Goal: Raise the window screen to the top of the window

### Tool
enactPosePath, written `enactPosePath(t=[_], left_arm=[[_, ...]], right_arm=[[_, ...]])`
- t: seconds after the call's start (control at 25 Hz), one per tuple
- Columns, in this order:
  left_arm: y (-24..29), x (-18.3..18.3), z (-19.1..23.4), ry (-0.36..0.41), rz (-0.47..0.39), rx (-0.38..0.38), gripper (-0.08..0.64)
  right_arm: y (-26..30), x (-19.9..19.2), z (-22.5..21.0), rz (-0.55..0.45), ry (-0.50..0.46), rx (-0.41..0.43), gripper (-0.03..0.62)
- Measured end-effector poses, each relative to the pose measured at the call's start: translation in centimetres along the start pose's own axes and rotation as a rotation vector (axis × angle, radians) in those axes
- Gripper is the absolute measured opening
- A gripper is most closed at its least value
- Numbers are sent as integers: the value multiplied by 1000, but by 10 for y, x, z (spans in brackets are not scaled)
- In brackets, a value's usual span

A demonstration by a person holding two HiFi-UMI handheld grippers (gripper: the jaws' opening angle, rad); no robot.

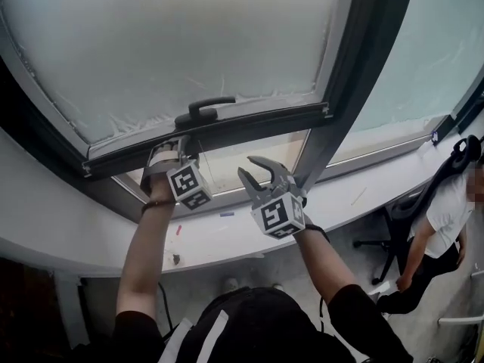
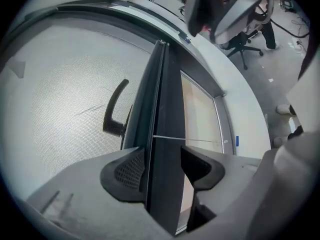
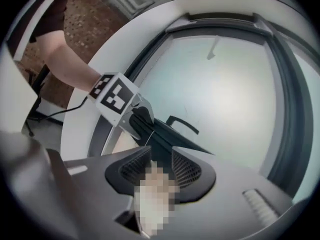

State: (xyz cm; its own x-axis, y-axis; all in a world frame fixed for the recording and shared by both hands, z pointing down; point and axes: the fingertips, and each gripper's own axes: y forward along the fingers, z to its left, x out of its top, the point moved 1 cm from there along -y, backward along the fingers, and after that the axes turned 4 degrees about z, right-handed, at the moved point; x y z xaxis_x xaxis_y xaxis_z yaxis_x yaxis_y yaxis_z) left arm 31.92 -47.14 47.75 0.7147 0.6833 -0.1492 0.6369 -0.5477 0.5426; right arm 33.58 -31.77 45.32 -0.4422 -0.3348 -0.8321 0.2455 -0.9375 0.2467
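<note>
While the grey mesh window screen (image 1: 166,44) sits low, with its dark metal bottom bar (image 1: 257,118) only a little above the white window sill (image 1: 227,237), the lift looks to be at the gripping stage. The left tongs (image 2: 162,155) stand wide apart astride the bar, near the black curved handle (image 1: 206,110), not clamped. The right tongs (image 1: 246,166) hang part-open below the bar, holding nothing. Next, I judge, both should close on the bar and push upward evenly, or the screen may skew.
</note>
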Motion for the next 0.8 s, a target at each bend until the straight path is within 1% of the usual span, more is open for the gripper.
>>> enactPosePath(t=[0.12, 0.2, 0.24, 0.36, 0.48, 0.56, 0.64, 0.72, 0.76, 0.8], left_arm=[[-1, -3, -1, 16, 7, -7, 235], [0, -6, -1, 29, 14, -8, 235], [0, -8, -1, 32, 15, -6, 235], [0, -13, -2, 35, 0, 11, 235], [0, -17, -2, 43, 2, 13, 233], [-1, -18, -2, 46, 12, 6, 225], [0, -16, -2, 46, 19, 10, 221], [2, -16, -2, 63, 53, 23, 210], [3, -16, -2, 60, 65, 34, 203], [3, -16, -2, 49, 72, 41, 161]], right_arm=[[39, 23, -5, 18, -121, 10, 166], [60, 30, -4, 62, -237, 23, 186], [71, 28, -3, 89, -303, 32, 196], [94, 18, -3, 162, -486, 35, 196], [105, 8, -5, 228, -621, 22, 196], [112, -5, -6, 285, -680, 16, 196], [117, -13, -4, 346, -719, 26, 247], [114, -14, 2, 414, -729, 56, 279], [113, -15, 4, 439, -732, 65, 284], [113, -16, 5, 458, -737, 68, 285]])
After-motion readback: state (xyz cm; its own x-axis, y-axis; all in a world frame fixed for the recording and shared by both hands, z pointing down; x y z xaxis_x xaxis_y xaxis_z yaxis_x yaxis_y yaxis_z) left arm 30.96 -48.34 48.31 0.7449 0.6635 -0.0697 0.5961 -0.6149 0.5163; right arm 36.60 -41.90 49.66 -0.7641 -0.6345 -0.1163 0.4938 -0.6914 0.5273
